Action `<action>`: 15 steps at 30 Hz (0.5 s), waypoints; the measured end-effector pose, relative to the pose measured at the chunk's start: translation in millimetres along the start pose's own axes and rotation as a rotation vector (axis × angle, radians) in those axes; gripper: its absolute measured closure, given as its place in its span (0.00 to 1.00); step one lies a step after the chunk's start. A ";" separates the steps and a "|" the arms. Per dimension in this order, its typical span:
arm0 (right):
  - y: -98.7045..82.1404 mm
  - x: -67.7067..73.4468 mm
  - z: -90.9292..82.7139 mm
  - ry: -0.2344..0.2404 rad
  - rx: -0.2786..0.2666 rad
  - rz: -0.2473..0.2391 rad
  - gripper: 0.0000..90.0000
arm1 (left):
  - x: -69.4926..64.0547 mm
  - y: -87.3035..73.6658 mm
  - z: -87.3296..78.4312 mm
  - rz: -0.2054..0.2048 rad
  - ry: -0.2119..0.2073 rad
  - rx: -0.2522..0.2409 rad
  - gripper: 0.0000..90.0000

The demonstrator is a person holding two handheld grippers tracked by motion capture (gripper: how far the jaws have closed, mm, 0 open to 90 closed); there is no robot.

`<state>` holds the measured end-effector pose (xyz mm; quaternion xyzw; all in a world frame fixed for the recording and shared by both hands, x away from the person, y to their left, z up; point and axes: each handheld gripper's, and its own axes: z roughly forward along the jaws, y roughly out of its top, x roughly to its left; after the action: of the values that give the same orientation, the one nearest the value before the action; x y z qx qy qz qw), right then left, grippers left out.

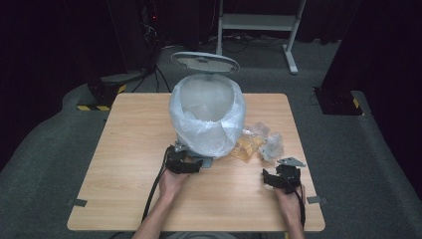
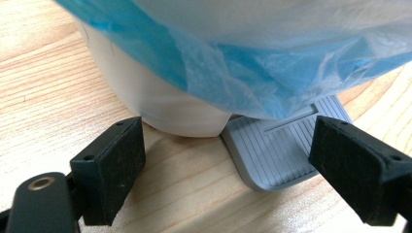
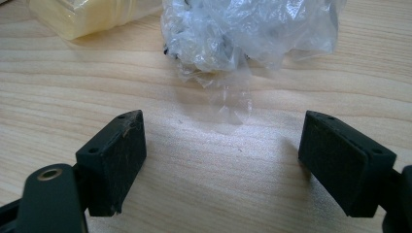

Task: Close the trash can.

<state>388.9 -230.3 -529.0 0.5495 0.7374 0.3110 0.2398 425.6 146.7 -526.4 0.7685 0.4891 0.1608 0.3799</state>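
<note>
- Pedal bin (image 1: 206, 124) lined with a blue-white plastic bag (image 2: 272, 63), lid raised, standing mid-table (image 1: 129, 149).
- Left gripper (image 2: 228, 165) low before the bin's grey foot pedal (image 2: 286, 155), jaws spread wide, empty.
- Right gripper (image 3: 221, 165) jaws wide apart, empty, facing crumpled clear plastic (image 3: 243, 34); yellow packet (image 3: 82, 17) beside it.

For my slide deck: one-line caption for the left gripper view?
Open left gripper faces the grey foot pedal at the base of a white bin lined with a blue bag.
</note>
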 end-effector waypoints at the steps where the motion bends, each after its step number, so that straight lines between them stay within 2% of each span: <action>1: -0.1 0.1 -0.1 -0.001 0.000 0.001 0.20 | 0.0 -0.3 0.1 -0.002 -0.001 -0.002 0.14; 5: -1.4 -1.1 -4.0 -0.002 0.014 0.011 0.22 | 0.2 -1.7 0.2 0.000 -0.003 -0.014 0.14; 9: -3.8 -4.6 -9.3 0.061 0.001 0.035 0.22 | -0.1 -3.8 0.1 -0.003 -0.004 -0.029 0.14; 13: -2.9 -7.2 -15.4 0.095 -0.020 0.034 0.23 | -0.2 -3.9 -0.1 -0.002 -0.004 -0.029 0.15; 15: -0.8 -6.9 -18.0 0.097 -0.031 0.032 0.23 | -0.2 -3.9 0.0 -0.003 -0.004 -0.030 0.15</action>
<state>377.8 -240.6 -517.0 0.5419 0.7343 0.3524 0.2074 423.0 147.5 -529.2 0.7623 0.4871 0.1660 0.3925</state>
